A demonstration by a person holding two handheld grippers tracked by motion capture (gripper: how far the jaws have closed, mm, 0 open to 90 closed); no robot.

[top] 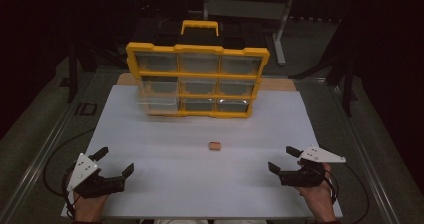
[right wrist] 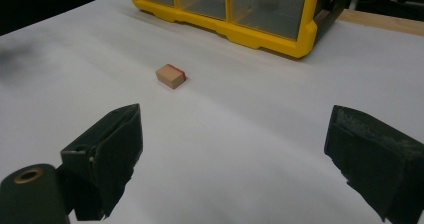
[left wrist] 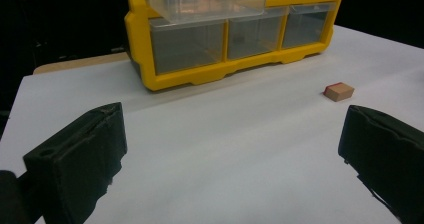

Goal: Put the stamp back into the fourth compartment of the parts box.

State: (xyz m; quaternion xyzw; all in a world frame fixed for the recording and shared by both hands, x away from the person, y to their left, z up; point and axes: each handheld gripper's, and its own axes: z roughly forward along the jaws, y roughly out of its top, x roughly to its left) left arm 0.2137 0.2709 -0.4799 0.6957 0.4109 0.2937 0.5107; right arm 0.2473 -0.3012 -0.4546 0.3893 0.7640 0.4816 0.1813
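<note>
So the thing to grab here was a small tan wooden block with a red edge (top: pixel 215 145), sitting flat on the white tabletop (top: pixel 200 184), ahead of both grippers and roughly between them, well apart from either. From the right gripper (top: pixel 284 159) it lay forward and off to its left; from the left gripper (top: pixel 115 162) it was forward and to the right. Both had their jaws spread wide with nothing between them.

My guess is the block was light and stiff, probably wood, so no worry about crushing it. The flat faces should have gripped fine against the pads; I'd have taken it across the two long sides, low enough that it didn't pop out, since it was so small it could easily skid on that smooth sheet.

Beyond the block stood a yellow plastic organizer with clear drawers (top: pixel 197 79), upright with a handle on top. One clear drawer on its left side (top: pixel 157 94) looked pulled out a bit. The surface was bare and flat, room around it dark, plenty of space to move.
</note>
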